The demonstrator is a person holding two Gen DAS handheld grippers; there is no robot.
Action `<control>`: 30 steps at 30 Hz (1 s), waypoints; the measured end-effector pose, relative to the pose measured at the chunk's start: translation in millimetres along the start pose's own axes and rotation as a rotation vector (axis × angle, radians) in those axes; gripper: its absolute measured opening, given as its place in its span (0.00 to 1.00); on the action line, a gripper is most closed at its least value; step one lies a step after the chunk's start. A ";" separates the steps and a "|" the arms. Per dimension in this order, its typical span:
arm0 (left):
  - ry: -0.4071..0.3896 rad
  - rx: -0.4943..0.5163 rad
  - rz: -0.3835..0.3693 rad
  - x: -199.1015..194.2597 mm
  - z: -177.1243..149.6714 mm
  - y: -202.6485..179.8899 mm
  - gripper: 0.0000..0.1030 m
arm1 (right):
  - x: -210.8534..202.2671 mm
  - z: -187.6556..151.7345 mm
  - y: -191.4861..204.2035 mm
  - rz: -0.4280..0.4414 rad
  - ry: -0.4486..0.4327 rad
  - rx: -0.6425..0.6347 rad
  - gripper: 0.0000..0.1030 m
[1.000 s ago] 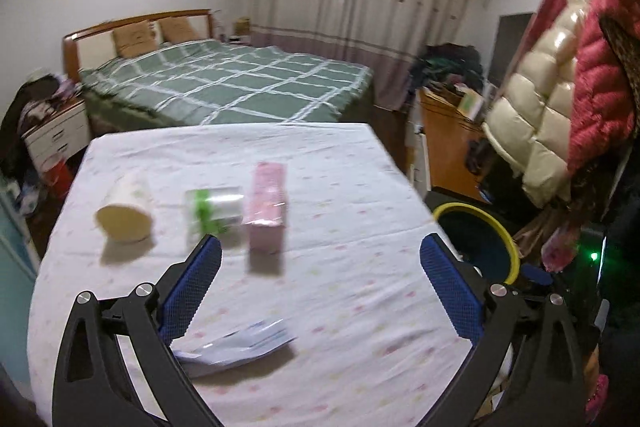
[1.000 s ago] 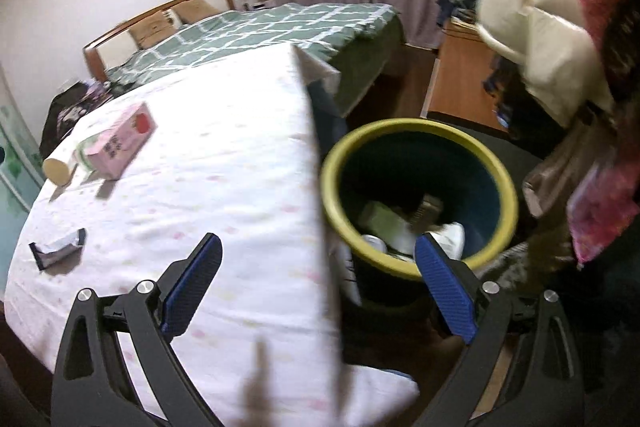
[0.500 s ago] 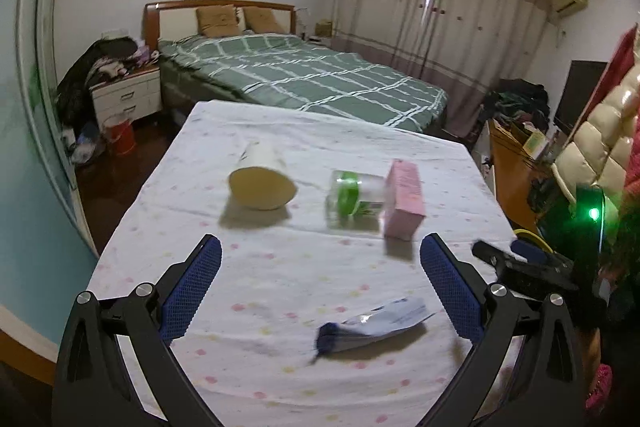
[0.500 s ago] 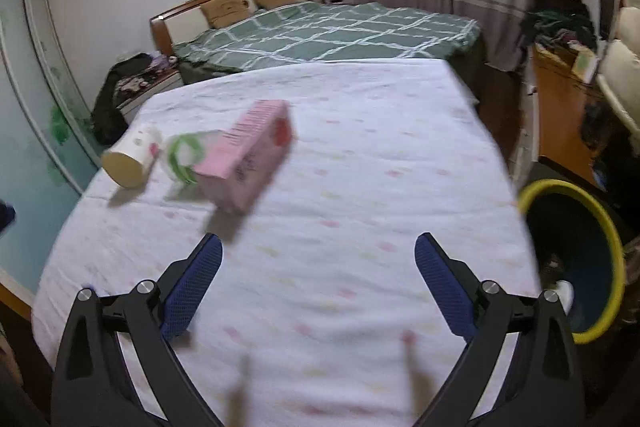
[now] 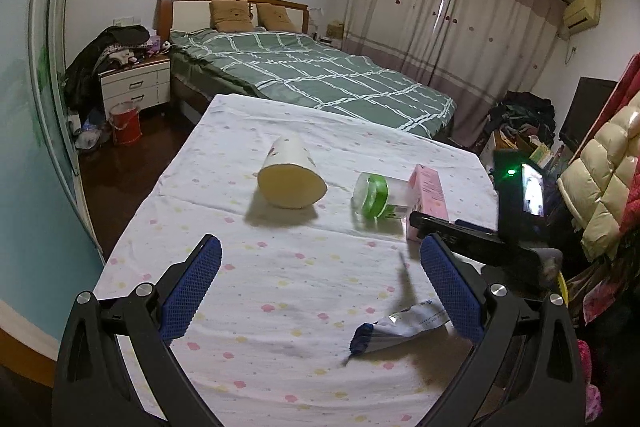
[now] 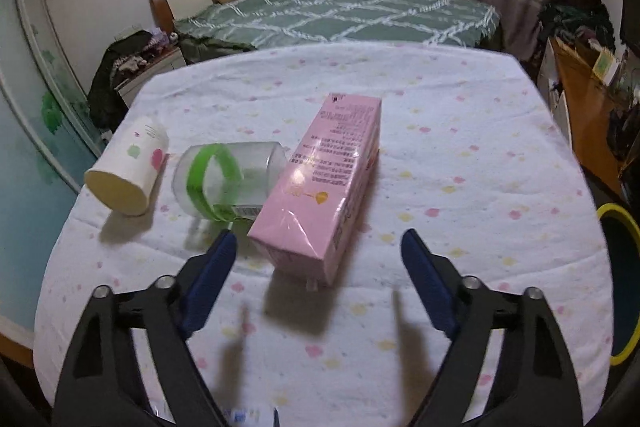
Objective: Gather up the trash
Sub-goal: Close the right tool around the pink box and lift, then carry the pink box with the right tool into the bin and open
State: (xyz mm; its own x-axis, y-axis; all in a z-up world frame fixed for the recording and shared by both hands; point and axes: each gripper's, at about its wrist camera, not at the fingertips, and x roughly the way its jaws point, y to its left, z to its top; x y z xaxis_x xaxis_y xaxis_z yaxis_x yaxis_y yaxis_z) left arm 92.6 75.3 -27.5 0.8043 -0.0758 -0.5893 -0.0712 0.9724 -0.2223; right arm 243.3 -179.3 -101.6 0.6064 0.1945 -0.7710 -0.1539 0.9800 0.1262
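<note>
On the flower-print tablecloth (image 5: 288, 267) lie a tipped paper cup (image 5: 290, 179), a clear plastic cup with green bands (image 5: 374, 195), a pink carton (image 5: 430, 193) and a crumpled white-and-blue wrapper (image 5: 400, 325). My left gripper (image 5: 318, 287) is open and empty above the near table, the wrapper by its right finger. My right gripper (image 6: 318, 277) is open and empty, just short of the pink carton (image 6: 322, 179), which lies between its fingers' lines. The paper cup (image 6: 128, 167) and plastic cup (image 6: 224, 179) lie left of the carton. The right gripper's body shows in the left wrist view (image 5: 480, 239).
A yellow-rimmed dark bin (image 6: 620, 283) stands off the table's right edge. A bed with a green plaid cover (image 5: 312, 75) is beyond the table. A nightstand (image 5: 134, 89) and red bucket (image 5: 126, 123) are at the left, coats (image 5: 600, 195) at the right.
My right gripper swung from over the bin to the table and closed in on the pink carton. My left gripper turned left and drew back slightly; the wrapper now lies by its right finger.
</note>
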 end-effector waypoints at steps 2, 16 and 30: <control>0.002 0.000 -0.001 1.3 -0.5 0.5 0.95 | 7.4 0.7 1.6 -0.020 0.005 0.000 0.67; 0.042 0.021 -0.026 16.2 -7.3 -13.4 0.95 | -39.8 -13.5 -55.8 0.050 -0.082 0.050 0.35; 0.092 0.123 -0.101 28.9 -22.4 -48.6 0.95 | -119.4 -56.5 -203.8 -0.148 -0.150 0.271 0.35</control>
State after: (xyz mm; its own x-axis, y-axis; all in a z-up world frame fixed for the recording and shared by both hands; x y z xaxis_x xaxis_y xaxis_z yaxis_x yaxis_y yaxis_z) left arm 106.1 21.0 -51.1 0.7459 -0.1893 -0.6386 0.0849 0.9780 -0.1908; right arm 158.2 -404.6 -70.5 0.7178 0.0338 -0.6954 0.1447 0.9698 0.1965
